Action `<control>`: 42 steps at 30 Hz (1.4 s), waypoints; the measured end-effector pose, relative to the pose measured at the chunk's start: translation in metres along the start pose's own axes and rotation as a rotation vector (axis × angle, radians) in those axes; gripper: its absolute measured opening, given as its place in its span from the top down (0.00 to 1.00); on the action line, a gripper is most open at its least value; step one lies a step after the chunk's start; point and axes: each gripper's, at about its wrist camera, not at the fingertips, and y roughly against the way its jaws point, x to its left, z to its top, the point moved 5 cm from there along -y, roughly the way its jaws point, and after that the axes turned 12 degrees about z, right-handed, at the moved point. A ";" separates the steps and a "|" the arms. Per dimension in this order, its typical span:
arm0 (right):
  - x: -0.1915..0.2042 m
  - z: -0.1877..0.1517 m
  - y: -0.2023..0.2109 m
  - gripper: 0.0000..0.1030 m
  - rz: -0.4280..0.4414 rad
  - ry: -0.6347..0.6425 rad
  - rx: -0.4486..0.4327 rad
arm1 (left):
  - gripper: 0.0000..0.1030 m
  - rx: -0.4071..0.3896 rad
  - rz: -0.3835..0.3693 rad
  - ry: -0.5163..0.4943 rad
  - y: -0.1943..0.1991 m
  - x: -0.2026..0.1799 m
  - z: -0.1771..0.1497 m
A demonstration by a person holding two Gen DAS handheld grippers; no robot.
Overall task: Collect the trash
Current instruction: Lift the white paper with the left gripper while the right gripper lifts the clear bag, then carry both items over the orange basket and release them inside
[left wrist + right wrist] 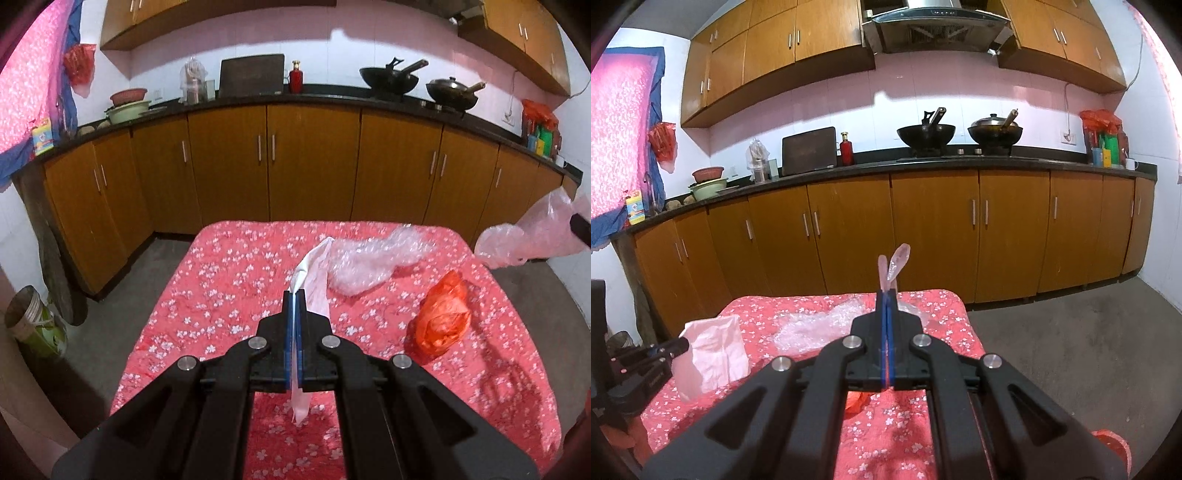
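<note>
In the left wrist view my left gripper (294, 293) is shut on a pale pink-white plastic bag (314, 266), which sticks out ahead of the jaws and hangs below them. On the red floral tablecloth (229, 280) beyond it lie a wad of bubble wrap (373, 262) and a crumpled orange-red bag (443, 317). My right gripper (886, 293) is shut on a thin pink plastic bag (895, 264) whose edge pokes up past the tips. From the left view that bag (535, 232) billows at the right edge. The left gripper (683, 345) and its pale bag (713, 358) show at the left.
Brown base cabinets (923, 236) run behind the table under a black counter with two woks (925, 133), a red bottle (846, 147) and bowls. Grey floor (1071, 350) lies right of the table. A bucket-like bin (33, 317) stands on the floor at the left.
</note>
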 end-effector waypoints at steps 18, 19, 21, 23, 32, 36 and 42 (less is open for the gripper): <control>-0.011 -0.003 0.047 0.98 -0.016 0.012 -0.002 | 0.99 -0.113 -0.054 -0.030 0.065 -0.037 0.036; -0.014 -0.004 0.050 0.98 -0.021 0.011 -0.003 | 0.99 -0.118 -0.059 -0.034 0.068 -0.041 0.037; -0.023 -0.005 0.057 0.98 -0.036 0.009 -0.006 | 0.99 -0.122 -0.070 -0.042 0.073 -0.051 0.036; -0.033 -0.006 0.064 0.98 -0.053 0.004 -0.008 | 0.99 -0.124 -0.085 -0.049 0.078 -0.061 0.036; -0.109 -0.020 0.106 0.98 -0.180 -0.038 -0.011 | 0.99 -0.122 -0.203 -0.119 0.098 -0.142 0.023; -0.145 -0.030 0.123 0.98 -0.242 -0.062 -0.006 | 0.99 -0.108 -0.267 -0.150 0.105 -0.179 0.013; -0.200 -0.062 0.152 0.98 -0.332 -0.098 0.021 | 0.99 -0.065 -0.378 -0.195 0.119 -0.238 -0.014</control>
